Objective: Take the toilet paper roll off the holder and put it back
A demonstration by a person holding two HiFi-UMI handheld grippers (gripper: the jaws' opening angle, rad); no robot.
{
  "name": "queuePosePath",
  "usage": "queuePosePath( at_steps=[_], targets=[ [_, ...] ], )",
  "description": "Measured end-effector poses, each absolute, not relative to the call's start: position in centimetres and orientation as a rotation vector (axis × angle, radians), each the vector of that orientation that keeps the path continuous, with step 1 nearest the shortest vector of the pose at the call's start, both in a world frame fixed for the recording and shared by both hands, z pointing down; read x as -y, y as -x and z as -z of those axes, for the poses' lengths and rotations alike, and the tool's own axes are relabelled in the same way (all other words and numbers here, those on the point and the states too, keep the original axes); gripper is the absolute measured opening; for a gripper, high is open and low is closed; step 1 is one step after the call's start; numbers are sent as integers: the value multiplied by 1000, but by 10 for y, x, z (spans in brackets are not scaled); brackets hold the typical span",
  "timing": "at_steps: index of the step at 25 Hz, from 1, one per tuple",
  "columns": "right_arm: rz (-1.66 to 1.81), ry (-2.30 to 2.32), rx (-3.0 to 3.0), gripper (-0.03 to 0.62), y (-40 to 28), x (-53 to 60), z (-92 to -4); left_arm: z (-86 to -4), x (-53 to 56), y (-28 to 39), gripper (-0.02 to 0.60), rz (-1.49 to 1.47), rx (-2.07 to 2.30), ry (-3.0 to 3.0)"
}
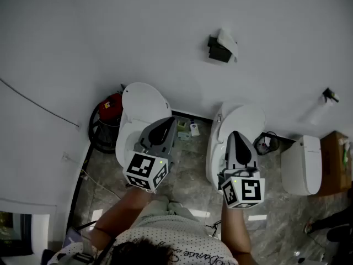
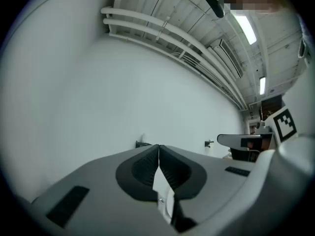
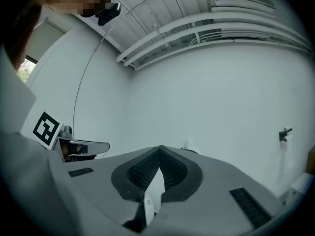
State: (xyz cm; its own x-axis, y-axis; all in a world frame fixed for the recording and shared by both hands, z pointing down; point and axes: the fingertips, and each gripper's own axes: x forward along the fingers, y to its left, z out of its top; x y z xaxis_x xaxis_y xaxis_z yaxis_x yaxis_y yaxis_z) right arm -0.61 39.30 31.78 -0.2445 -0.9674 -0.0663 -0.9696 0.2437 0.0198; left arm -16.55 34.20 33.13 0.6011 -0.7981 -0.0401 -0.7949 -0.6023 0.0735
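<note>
A black holder with a white toilet paper roll (image 1: pixel 223 44) hangs on the white wall, well beyond both grippers. My left gripper (image 1: pixel 167 123) is held level over the left toilet, jaws shut with nothing between them. My right gripper (image 1: pixel 234 134) is level over the middle toilet, also shut and empty. In the left gripper view the shut jaws (image 2: pixel 158 147) point at the wall, with the holder (image 2: pixel 142 143) small just above them. In the right gripper view the roll (image 3: pixel 192 146) shows white just past the closed tips (image 3: pixel 160 148).
Two white toilets (image 1: pixel 144 100) (image 1: pixel 249 118) stand against the wall below the grippers, and a third white fixture (image 1: pixel 302 165) stands at the right. A red container (image 1: pixel 112 107) with a black hose sits at the left. A small wall tap (image 1: pixel 330 95) and a cardboard box (image 1: pixel 335 160) are at the right.
</note>
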Motion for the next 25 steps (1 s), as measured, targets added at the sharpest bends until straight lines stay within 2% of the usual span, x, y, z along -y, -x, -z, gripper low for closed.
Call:
queuePosePath(
  at_steps=[12, 13, 15, 17, 19, 22, 25],
  targets=[
    [-100, 1843, -2465, 2, -14, -382, -320, -340, -333, 137, -5, 23, 1413, -2770],
    [-106, 1851, -2456, 20, -16, -380, -320, -340, -332, 136, 6, 28, 1425, -2762],
    [-110, 1830, -2441, 65, -26, -377, -319, -342, -328, 128, 137, 35, 1430, -2752],
    [-102, 1773, -2443, 210, -33, -372, -318, -342, -324, 118, 213, 58, 1410, -2748],
    [-93, 1742, -2444, 286, -36, -365, -317, -342, -319, 114, 265, 71, 1407, -2743],
    [-70, 1731, -2437, 327, -40, -354, -319, -345, -307, 113, 293, 51, 1429, -2730],
    [-54, 1725, -2445, 334, -42, -338, -322, -346, -290, 112, 302, 59, 1434, -2728]
  ],
)
